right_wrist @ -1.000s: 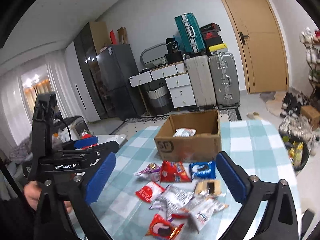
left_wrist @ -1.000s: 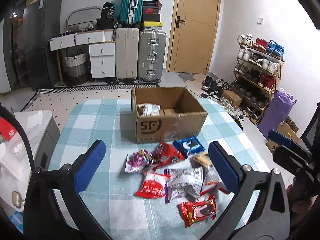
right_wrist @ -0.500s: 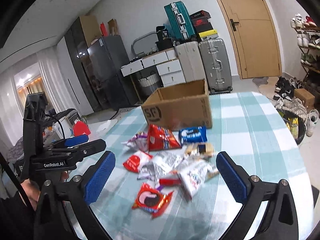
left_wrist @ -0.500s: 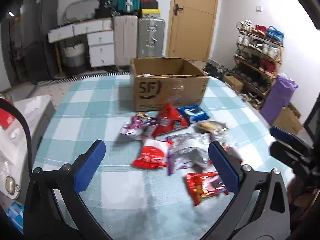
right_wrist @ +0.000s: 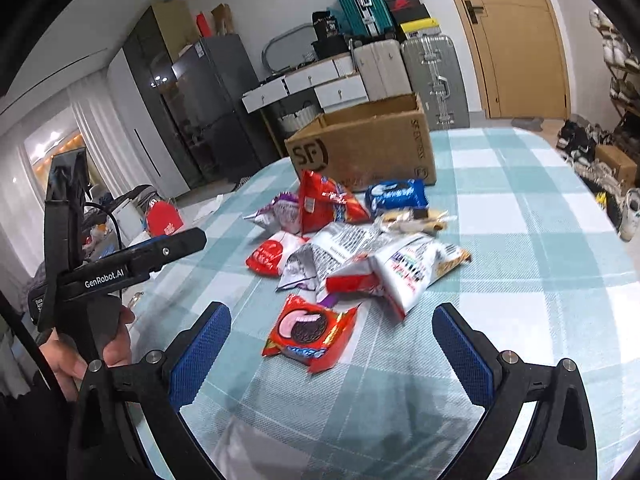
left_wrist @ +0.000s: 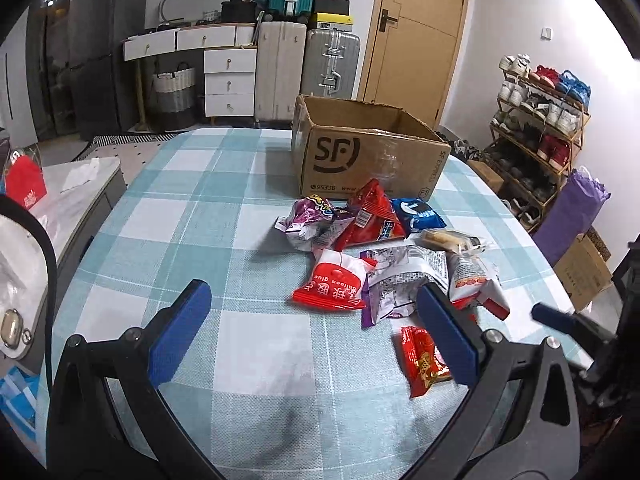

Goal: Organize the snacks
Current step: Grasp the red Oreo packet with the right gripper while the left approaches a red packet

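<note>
Right gripper (right_wrist: 330, 346) wide open, low over red cookie packet (right_wrist: 310, 334)

Black tongs (right_wrist: 332, 340), blue textured pads (right_wrist: 200, 354), silver screws, "GenRobot.AI" marking.

A lived-in home, seen from my rig

I see a wooden door (left_wrist: 416, 36), stacked suitcases (left_wrist: 308, 52), a loaded shoe rack (left_wrist: 540, 120), white drawers (left_wrist: 230, 80), a dark fridge (right_wrist: 208, 92) and a checked-cloth worktop (left_wrist: 200, 216).
</note>
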`<state>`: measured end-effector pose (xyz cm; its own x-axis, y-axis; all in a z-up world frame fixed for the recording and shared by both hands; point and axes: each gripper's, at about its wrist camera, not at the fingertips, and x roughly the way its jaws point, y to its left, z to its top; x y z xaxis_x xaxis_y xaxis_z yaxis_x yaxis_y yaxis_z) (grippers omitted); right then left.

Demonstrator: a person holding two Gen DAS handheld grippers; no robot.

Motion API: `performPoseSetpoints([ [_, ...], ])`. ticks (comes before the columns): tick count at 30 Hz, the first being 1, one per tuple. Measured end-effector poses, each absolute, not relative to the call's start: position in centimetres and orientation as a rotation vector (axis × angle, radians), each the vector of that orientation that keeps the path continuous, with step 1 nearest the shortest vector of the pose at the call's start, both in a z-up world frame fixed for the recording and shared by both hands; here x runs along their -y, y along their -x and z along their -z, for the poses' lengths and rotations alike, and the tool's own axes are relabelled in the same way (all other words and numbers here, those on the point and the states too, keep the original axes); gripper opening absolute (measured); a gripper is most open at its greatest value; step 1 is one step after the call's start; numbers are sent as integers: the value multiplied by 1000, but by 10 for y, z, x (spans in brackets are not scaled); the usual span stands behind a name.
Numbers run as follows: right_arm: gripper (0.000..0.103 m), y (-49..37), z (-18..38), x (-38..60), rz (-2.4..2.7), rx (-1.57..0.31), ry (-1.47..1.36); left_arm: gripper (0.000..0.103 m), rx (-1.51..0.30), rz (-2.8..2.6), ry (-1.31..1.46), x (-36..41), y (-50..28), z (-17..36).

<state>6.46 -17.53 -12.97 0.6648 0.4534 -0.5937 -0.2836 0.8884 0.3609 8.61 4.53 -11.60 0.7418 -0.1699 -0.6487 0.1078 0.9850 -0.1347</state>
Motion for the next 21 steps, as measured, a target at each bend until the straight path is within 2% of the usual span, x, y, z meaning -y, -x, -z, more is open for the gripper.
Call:
performPoseSetpoints([
  [14,102,-90,158,142,-414,-896,-216,103,-769,153,71,-49,-87,140],
  [19,91,-98,164,128,-371,-939,-173,103,-808,170,101,-54,-93,151],
  [21,83,-102,169,122,-380,-962,-169,103,-807,169,96,-55,-94,152],
])
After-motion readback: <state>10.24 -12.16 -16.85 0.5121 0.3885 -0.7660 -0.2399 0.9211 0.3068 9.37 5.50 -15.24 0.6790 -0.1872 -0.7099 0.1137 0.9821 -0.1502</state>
